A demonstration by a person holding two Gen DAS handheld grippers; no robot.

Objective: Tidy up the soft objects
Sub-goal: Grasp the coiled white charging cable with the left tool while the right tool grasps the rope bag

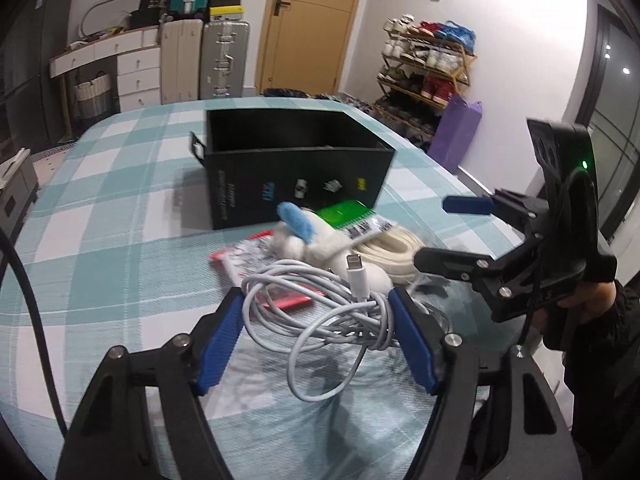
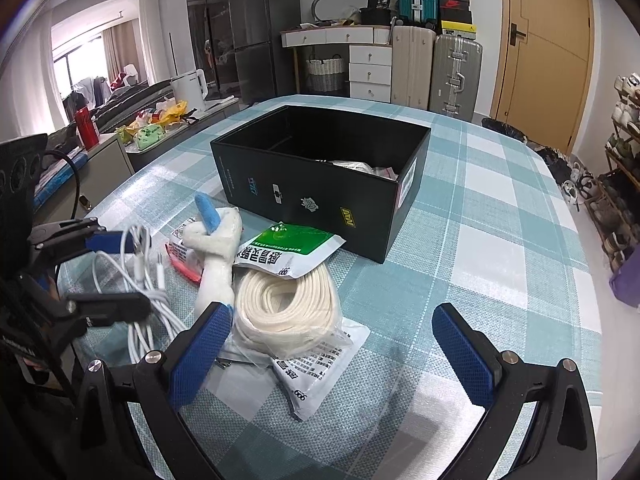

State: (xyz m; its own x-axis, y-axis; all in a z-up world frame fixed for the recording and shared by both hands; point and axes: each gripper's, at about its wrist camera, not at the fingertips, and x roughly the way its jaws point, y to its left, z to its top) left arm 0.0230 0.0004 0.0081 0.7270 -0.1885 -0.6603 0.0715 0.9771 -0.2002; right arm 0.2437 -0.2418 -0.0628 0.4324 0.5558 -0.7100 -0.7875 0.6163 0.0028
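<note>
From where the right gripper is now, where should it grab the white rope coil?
Grip the near side of the rope coil, one finger in the central hole, one outside. Come from above: it lies flat in a clear bag, and the open right gripper is already beside it.

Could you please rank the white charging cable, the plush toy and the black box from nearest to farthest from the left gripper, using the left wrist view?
1. White charging cable: bundled between the left gripper's blue pads.
2. Plush toy: just beyond the cable, in the middle of the pile.
3. Black box: farthest, behind the pile on the checked cloth.
</note>
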